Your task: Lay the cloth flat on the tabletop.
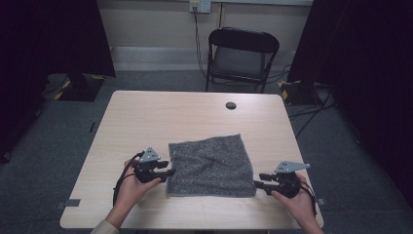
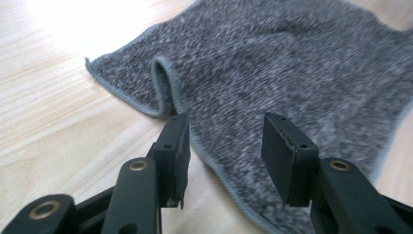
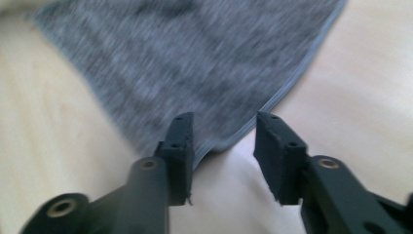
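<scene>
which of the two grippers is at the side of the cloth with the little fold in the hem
The left gripper, at the grey cloth's near-left edge. Its own view shows the hem curled into a small loop just ahead of its open jaws; the right gripper faces a flat corner.

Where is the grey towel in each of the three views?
High view: the towel lies flat on the table, near its front edge, between the left claw and the right claw.
Left gripper view: upper middle and right, with its near edge running between the open jaws.
Right gripper view: upper left and middle, with one corner pointing down between the open jaws.
Shared landmark: the towel's lighter stitched hem, seen in every view.
</scene>
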Tool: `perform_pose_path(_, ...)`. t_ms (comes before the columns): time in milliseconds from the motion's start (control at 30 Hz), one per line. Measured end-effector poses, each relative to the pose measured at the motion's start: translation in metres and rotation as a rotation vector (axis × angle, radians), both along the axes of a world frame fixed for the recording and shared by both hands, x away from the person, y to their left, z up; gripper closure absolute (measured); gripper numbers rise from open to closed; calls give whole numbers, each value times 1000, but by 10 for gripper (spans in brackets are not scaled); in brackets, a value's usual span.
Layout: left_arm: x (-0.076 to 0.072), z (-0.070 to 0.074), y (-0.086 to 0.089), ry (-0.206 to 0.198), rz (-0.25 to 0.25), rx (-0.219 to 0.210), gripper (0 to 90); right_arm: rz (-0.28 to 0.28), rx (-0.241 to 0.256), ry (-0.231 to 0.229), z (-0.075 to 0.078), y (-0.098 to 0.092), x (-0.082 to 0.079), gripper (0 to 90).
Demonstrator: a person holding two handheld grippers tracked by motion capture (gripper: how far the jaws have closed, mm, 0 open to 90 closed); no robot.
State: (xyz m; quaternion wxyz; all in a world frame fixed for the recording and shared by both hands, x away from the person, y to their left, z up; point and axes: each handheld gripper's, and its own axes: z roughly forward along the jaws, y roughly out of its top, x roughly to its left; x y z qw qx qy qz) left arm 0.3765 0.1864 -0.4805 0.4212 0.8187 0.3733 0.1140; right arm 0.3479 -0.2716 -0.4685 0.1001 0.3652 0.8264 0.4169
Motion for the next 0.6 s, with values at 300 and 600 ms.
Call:
perform_pose_path(300, 6, -14, -8, 19, -39, 50, 663, 36, -113, -42, -18, 34, 34, 671)
perform_pose_path(600, -17, -7, -5, 107, -117, 85, 879, 87, -159, -46, -20, 37, 15, 828)
